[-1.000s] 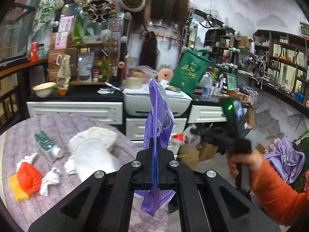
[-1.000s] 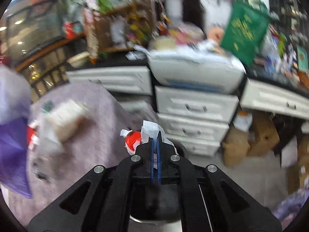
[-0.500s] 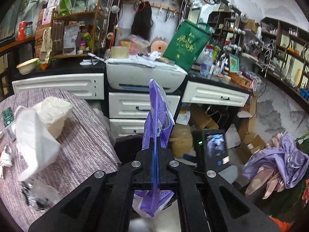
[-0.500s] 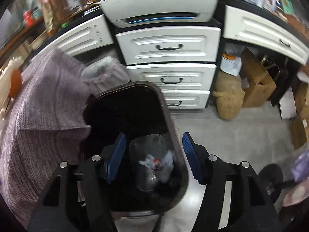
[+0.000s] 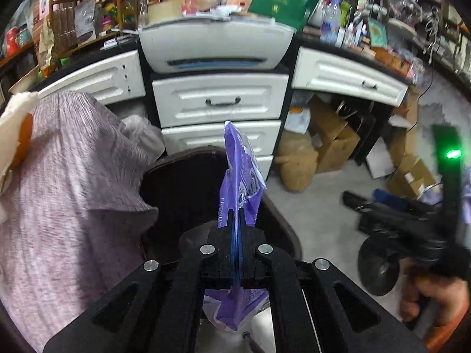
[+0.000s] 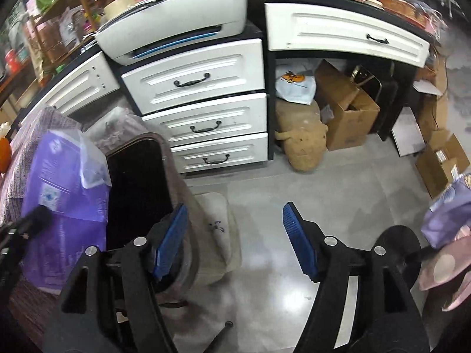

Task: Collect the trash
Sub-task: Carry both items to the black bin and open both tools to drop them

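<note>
We are pinching the purple wrapper [image 5: 240, 176] in the left gripper [image 5: 235, 220], fingers pressed on it, hanging it over the open bin [image 5: 182, 194] for dropping. Right gripper [image 6: 235, 235] is opening, nothing between its fingers.

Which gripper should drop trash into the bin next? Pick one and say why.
Left. The left gripper is shut on the purple bag right above the dark bin. The right gripper has its fingers opening with nothing between them, over the floor beside the bin.
</note>
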`<action>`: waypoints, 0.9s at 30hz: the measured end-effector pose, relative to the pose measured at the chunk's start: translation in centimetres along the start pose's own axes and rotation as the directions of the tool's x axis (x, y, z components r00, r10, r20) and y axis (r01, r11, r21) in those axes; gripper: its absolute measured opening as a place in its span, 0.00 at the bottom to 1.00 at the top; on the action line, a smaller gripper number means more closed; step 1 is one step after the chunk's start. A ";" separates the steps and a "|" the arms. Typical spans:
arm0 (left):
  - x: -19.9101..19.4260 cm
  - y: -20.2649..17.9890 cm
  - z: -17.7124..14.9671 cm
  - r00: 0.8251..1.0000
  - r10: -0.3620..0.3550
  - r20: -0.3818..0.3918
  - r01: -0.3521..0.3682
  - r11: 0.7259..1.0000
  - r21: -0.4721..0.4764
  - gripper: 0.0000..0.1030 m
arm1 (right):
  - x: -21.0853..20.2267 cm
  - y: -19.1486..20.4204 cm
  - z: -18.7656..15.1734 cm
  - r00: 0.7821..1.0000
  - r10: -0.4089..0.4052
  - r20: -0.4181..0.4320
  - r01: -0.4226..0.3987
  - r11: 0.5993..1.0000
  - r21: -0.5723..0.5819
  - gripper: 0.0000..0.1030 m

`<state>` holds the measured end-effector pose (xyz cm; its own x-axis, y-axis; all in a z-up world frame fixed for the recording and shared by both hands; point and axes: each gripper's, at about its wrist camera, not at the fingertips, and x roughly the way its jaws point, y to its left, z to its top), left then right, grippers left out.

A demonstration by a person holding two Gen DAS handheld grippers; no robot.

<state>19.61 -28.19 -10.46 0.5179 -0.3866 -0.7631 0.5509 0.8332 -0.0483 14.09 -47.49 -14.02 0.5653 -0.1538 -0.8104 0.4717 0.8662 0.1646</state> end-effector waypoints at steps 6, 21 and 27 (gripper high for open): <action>2.4 -0.2 -0.7 0.998 0.046 -0.048 -0.046 0.999 0.011 0.02 | 0.0 -1.0 0.1 1.000 -0.005 0.001 0.005 1.000 0.024 0.65; -1.4 -2.4 -0.4 0.998 -0.006 0.061 0.005 1.000 0.005 0.90 | -0.4 -0.3 0.5 1.000 0.027 0.010 -0.027 0.999 0.041 0.73; -6.3 -4.3 0.3 0.979 -0.111 0.171 0.104 0.993 0.047 0.94 | -0.9 0.5 0.5 0.999 0.043 0.008 -0.043 0.999 0.033 0.74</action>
<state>14.21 -29.47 -5.24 0.5578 -0.5381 -0.6320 0.6318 0.7690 -0.0971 14.14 -47.15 -12.88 0.5903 -0.1206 -0.7981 0.4690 0.8560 0.2175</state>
